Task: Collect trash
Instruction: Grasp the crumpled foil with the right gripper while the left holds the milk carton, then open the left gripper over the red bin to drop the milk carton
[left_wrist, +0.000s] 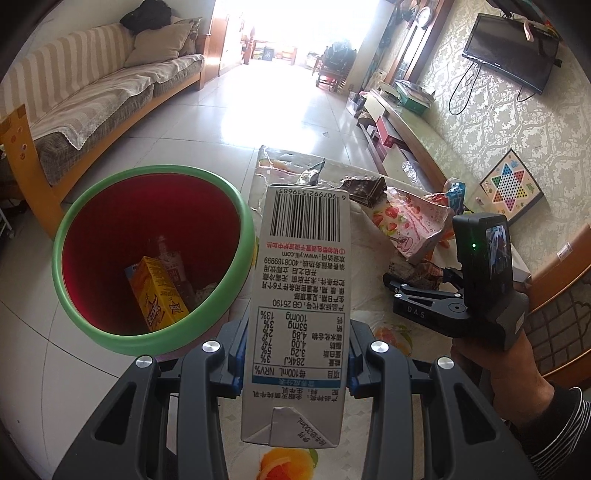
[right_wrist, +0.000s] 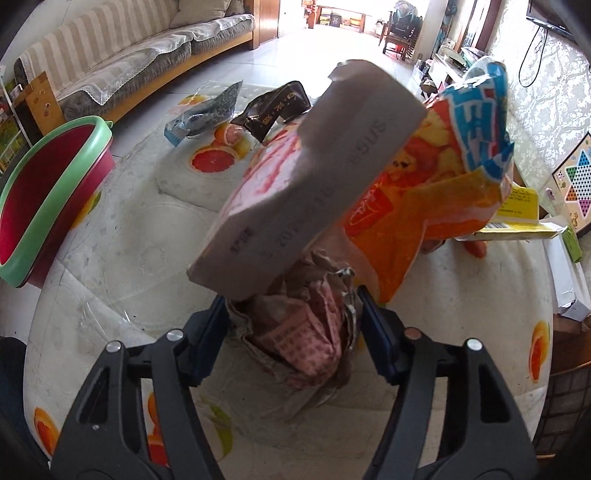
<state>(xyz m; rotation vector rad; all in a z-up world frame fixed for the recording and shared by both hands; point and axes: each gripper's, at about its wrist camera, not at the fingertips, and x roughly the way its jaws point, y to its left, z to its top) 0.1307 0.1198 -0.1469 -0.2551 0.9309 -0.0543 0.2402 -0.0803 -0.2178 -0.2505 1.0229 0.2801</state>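
Two grippers working: left gripper (left_wrist: 295, 365) is clamping a milk carton (left_wrist: 301, 295) beside the bin (left_wrist: 147, 334). Right gripper (right_wrist: 295, 328) is sitting half-open around a crumpled pink wrapper (right_wrist: 306, 332) on the table (right_wrist: 110, 258); pad contact unclear.

You see a striped sofa (left_wrist: 92, 85) upper left | wall-mounted TV (left_wrist: 511, 51) upper right | Chinese checkers board (left_wrist: 511, 184) leaning at right | fruit-print tablecloth (right_wrist: 122, 266) across the lower frame
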